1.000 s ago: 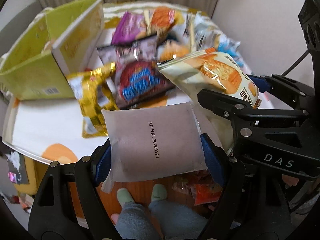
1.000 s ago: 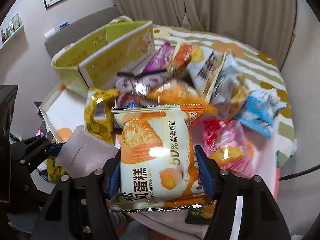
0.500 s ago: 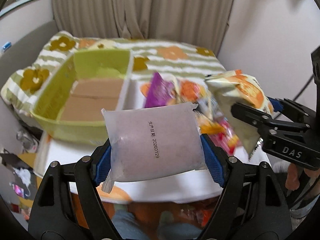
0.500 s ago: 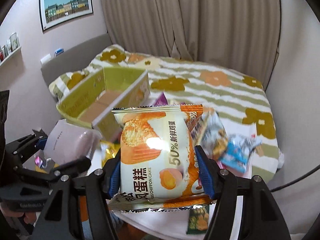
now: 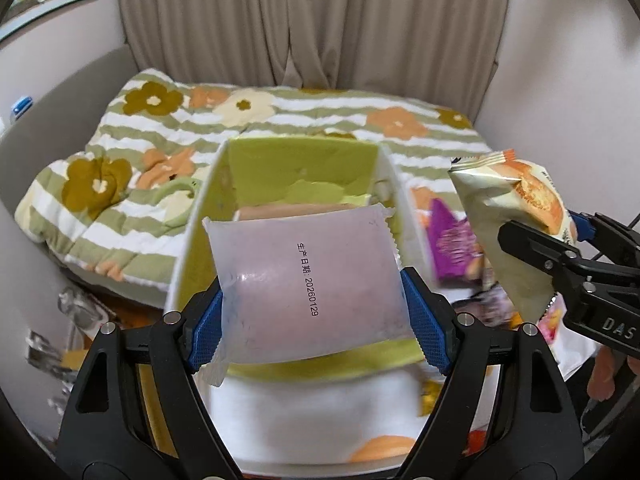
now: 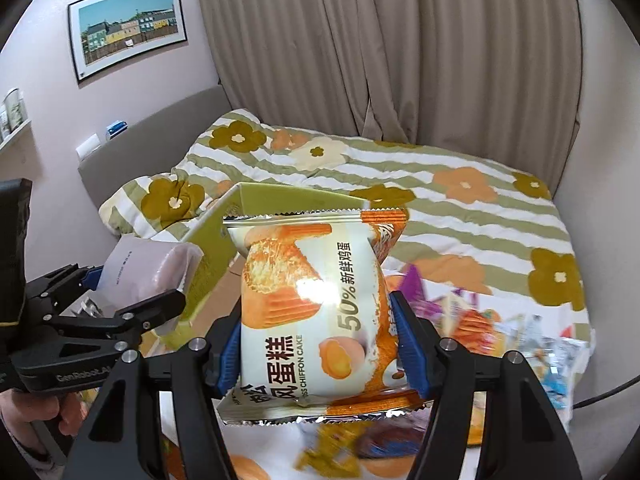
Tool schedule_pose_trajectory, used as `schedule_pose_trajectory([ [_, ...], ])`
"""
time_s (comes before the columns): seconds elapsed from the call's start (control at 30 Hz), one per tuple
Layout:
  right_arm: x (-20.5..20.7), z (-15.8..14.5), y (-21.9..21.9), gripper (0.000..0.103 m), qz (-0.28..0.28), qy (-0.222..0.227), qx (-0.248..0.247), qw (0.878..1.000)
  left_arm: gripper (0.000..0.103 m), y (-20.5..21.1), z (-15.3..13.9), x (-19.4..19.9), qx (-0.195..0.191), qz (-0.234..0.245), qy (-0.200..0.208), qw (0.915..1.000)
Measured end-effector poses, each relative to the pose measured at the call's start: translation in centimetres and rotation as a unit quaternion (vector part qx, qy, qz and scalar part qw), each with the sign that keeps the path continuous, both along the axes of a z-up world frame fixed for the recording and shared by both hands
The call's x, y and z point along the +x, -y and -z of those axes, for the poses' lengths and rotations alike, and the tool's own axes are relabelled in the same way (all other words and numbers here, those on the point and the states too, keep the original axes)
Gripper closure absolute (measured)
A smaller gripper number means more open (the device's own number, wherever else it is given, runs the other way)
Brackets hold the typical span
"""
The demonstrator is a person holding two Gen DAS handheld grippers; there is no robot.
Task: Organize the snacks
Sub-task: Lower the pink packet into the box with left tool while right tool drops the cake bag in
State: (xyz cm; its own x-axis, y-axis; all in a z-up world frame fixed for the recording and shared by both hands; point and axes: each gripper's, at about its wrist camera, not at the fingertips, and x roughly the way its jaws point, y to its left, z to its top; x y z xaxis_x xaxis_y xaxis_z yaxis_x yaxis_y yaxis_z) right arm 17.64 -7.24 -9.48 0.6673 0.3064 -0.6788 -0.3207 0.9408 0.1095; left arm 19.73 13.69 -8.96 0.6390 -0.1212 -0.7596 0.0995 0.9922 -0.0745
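My left gripper (image 5: 314,316) is shut on a pale pinkish snack packet (image 5: 304,280) with a printed date, held in the air over the near wall of a green cardboard box (image 5: 300,168). My right gripper (image 6: 316,340) is shut on an orange and white chiffon cake packet (image 6: 312,312), also lifted, just right of the box (image 6: 288,198). In the left wrist view the cake packet (image 5: 516,208) and right gripper show at the right edge. The right wrist view has the left gripper (image 6: 132,280) with its pinkish packet (image 6: 148,264) at the left.
The box stands on a white tabletop (image 5: 320,412) in front of a bed with a flowered striped quilt (image 6: 460,200). A pile of snack packets (image 6: 500,328) lies right of the box, a purple one (image 5: 448,240) nearest. Curtains and a wall picture (image 6: 128,32) are behind.
Both grippers rose and swung left from over the snack pile toward the green box, each keeping its packet. The box now sits straight ahead of the left gripper.
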Motion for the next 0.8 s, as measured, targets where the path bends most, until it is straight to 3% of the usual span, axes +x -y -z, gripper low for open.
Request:
schedule_pose_trajectory([
  [0.23, 3.6, 2.9, -4.8, 0.042, 0.038, -0.053, 0.005, 0.998, 0.025, -3.3, 5.7, 5.5, 0.031, 0.053, -0.069, 0.9957],
  [0.47, 5.4, 5.5, -6.8, 0.042, 0.066, -0.091, -0.003, 0.994, 0.023, -2.8, 9.5, 7.1, 0.062, 0.101, -0.107, 0.9872],
  [0.5, 5.7, 5.9, -6.8, 0.042, 0.068, -0.096, -0.006, 0.993, 0.022, -2.9, 9.7, 7.2, 0.066, 0.102, -0.104, 0.9871],
  [0.6, 6.1, 6.7, -6.9, 0.042, 0.072, -0.108, -0.005, 0.991, 0.0, -2.9, 9.5, 6.9, 0.091, 0.1, -0.087, 0.987],
  [0.8, 6.2, 7.5, -7.0, 0.042, 0.05, -0.118, -0.004, 0.992, 0.0, -3.5, 8.6, 4.6, 0.106, 0.078, -0.075, 0.9885],
])
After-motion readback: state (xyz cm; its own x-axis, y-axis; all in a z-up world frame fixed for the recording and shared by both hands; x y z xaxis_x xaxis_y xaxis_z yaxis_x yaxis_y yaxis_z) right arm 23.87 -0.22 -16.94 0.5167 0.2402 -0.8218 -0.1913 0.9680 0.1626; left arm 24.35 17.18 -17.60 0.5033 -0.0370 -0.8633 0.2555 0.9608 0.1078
